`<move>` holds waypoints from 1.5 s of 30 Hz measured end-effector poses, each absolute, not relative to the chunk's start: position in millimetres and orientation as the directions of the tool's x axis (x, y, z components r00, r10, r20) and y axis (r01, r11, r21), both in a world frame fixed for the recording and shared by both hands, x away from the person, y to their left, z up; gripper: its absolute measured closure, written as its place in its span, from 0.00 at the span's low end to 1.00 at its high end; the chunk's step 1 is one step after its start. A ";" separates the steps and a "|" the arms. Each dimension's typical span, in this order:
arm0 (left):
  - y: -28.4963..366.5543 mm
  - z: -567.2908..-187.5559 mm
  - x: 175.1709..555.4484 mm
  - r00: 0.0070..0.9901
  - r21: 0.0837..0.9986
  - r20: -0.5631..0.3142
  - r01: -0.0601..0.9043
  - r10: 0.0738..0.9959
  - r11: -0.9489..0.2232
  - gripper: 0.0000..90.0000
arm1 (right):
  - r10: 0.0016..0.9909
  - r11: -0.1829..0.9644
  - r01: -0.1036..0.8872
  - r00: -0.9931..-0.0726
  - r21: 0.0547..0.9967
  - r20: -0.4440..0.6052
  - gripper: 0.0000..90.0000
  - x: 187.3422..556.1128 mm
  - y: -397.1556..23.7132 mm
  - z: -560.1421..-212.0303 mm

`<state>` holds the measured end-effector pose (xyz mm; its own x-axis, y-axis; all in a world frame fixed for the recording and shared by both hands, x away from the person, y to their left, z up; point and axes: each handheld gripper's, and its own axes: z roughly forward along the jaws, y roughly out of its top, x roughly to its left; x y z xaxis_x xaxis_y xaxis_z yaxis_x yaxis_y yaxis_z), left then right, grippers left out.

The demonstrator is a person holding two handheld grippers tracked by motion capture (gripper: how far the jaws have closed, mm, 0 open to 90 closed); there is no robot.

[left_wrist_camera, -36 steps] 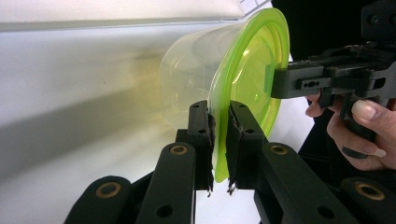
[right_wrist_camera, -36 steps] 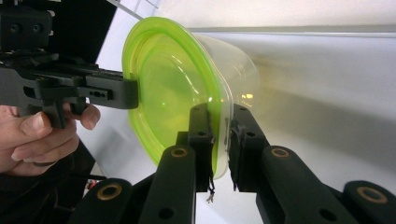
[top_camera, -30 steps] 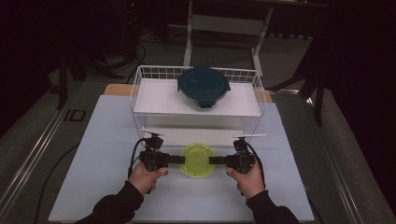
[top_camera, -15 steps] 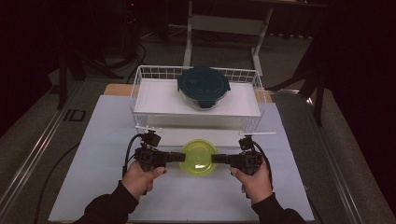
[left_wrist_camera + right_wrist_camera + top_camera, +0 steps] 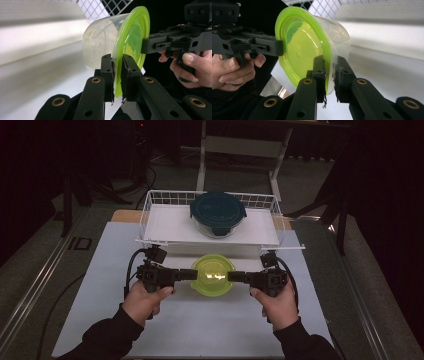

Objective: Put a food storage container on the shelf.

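The round clear plastic tub with a lime-green lid (image 5: pixel 213 275) is clamped by its rim at nine o'clock by the left gripper (image 5: pixel 194 274) and at three o'clock by the right gripper (image 5: pixel 232 276).

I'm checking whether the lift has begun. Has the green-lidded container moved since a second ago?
Yes. The green-lidded container, clamped by the left gripper and right gripper, has risen, showing lower against the wire basket.

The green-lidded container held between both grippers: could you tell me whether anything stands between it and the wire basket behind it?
Only the basket's near wall. Inside, the dark-lidded container sits mid-basket; the green-lidded container would land beside it.
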<state>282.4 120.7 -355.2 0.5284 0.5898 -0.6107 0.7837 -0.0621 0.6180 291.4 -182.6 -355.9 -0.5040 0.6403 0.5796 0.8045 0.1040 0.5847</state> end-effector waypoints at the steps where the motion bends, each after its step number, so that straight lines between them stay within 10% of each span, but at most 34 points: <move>1: 120.7 -355.2 282.4 0.528 0.618 -0.611 0.784 0.590 -0.062 0.90 | 0.640 0.104 0.805 -0.504 0.585 0.580 0.89 291.4 -182.6 -355.9; 45: 113.8 -247.3 392.1 0.537 0.687 -0.597 0.726 0.596 0.035 0.90 | 0.718 0.032 0.749 -0.478 0.662 0.506 0.89 401.6 -178.8 -228.9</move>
<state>392.1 113.8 -247.3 0.5368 0.5957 -0.5975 0.7256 0.0353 0.6872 401.6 -178.8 -228.9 -0.4781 0.7179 0.5061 0.7489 0.0322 0.6619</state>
